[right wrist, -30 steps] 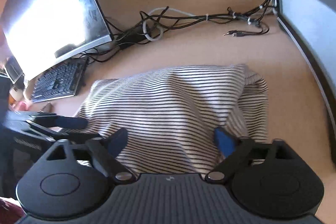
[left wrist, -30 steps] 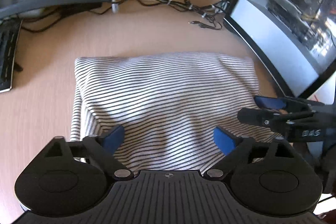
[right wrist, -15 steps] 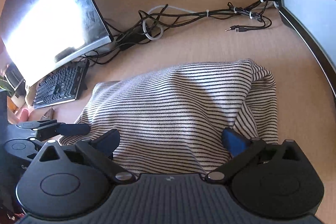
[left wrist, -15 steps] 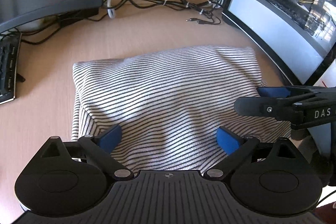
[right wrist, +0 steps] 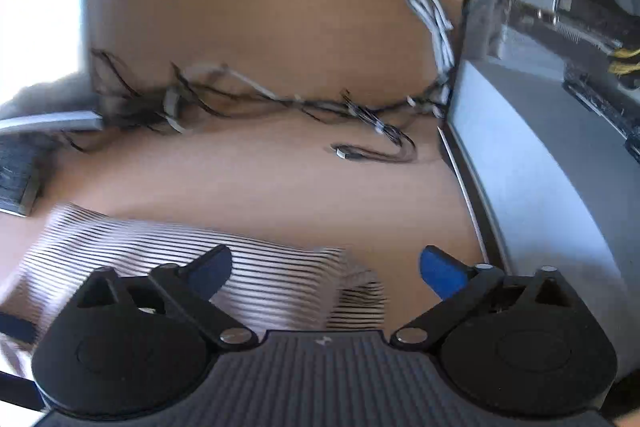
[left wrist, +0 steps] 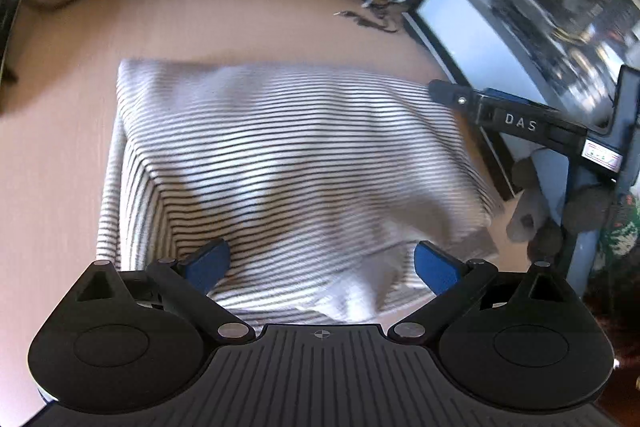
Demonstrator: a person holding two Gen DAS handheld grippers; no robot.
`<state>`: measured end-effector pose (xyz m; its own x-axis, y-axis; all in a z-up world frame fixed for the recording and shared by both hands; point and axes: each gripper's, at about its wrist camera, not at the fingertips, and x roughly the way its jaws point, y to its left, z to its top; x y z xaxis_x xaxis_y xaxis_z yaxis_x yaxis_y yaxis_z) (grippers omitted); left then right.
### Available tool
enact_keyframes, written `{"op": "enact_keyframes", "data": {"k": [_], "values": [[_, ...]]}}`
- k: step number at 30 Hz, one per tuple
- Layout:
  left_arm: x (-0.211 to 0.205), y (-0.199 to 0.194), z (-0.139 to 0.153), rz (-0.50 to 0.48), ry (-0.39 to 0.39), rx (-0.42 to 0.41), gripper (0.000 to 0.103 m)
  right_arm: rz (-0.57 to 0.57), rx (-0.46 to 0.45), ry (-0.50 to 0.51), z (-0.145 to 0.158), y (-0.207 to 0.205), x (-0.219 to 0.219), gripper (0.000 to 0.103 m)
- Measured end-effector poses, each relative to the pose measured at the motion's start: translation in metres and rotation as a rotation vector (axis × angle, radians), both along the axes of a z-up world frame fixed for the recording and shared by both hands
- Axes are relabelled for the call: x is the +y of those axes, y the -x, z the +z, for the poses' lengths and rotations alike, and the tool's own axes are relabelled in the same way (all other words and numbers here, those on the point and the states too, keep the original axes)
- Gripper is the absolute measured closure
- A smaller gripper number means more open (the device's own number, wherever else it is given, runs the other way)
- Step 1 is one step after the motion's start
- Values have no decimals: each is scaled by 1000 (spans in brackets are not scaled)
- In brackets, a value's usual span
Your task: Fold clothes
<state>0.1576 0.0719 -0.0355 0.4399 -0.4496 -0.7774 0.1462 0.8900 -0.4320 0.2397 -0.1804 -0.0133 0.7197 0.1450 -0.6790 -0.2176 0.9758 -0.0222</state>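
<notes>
On the light wooden desk point(left wrist: 60, 155) a folded striped garment point(left wrist: 288, 163), white with thin dark lines, was laid flat, and it was seen in both wrist views. From the left wrist camera, the left gripper point(left wrist: 322, 263) was held over the near edge of the garment with its blue pads point(left wrist: 208, 261) set wide apart; the cloth was seen between and below them, but no pad was pressed on it. At the right border of the garment the right gripper point(left wrist: 496, 111) was seen from the side as a black finger marked with the letters DAS, close beside the cloth, in front of a computer case with a glass panel point(left wrist: 532, 23). From the right wrist camera, the jaws of the right gripper point(right wrist: 326, 269) were wide and were closing a little; the right corner of the garment point(right wrist: 224, 267) was seen under the left finger, and bare desk point(right wrist: 280, 179) was seen between the pads, so nothing was gripped. Behind the garment a bundle of dark cables point(right wrist: 280, 103) was spread across the desk, with a white cable point(right wrist: 432, 15) beside the case. A monitor point(right wrist: 40, 23) was placed at the far left, and part of a keyboard point(right wrist: 16, 175) was seen below it. Both views were somewhat blurred.
</notes>
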Motion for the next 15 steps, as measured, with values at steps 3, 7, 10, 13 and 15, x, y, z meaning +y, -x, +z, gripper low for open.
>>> {"op": "enact_keyframes", "data": {"k": [3,7,10,13,15], "values": [[6,-14,-6,14,27,4,1,-16,64,57,-22,-3,2,13],[4,-42,-6,9,-46,-50,1,-35,81,40,-31,24,0,13],[0,-70,-7,34,-76,-83,1,-6,104,14,-30,52,-2,11],[-5,-94,-7,48,-85,-106,1,76,118,9,-25,82,5,10],[-11,-103,-6,35,-87,-114,1,132,111,10,-17,96,6,8]]}}
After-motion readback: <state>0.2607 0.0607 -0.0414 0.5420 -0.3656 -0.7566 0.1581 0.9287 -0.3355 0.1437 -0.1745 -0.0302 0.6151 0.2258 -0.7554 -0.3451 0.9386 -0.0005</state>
